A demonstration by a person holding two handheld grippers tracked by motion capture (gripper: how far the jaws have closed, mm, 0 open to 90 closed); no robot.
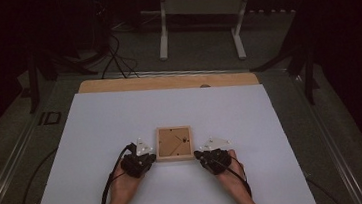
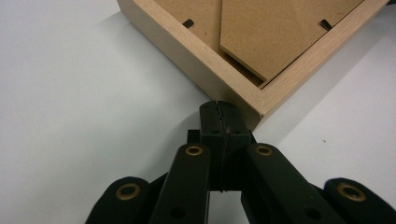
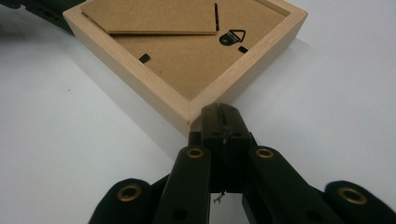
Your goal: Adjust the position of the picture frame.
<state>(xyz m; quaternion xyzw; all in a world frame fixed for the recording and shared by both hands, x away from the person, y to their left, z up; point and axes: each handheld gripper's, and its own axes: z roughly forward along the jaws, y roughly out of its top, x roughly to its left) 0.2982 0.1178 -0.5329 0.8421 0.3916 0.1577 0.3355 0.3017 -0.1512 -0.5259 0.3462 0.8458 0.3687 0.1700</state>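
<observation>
Resting on the white sheet (image 1: 120, 123) that covers the table, both hands sit nearest the person, each holding a black two-jaw gripper. Both the left gripper (image 2: 218, 108) and the right gripper (image 3: 221, 112) have their jaws pressed together with nothing between them. Just beyond the tips lies the square, light wooden picture frame (image 1: 174, 143), face down, its brown fibreboard backing (image 3: 187, 56) up, with a folded stand flap, small black retaining tabs and a black metal hanger (image 3: 232, 37). The left tips look to touch the frame's near left corner, the right tips its near right corner, so the frame sits between the two grippers, near the middle of the sheet. Farther off, a strip of bare wooden tabletop (image 1: 167, 81) shows past the sheet, then a white table stand (image 1: 200, 14) on the dark floor

Judging by this, the step is bracing or nudging the frame by its corners. Doing it well means pressing evenly from both sides, keeping the tips low against the wood so they cannot ride over the edge, and moving slowly so the frame does not spin
</observation>
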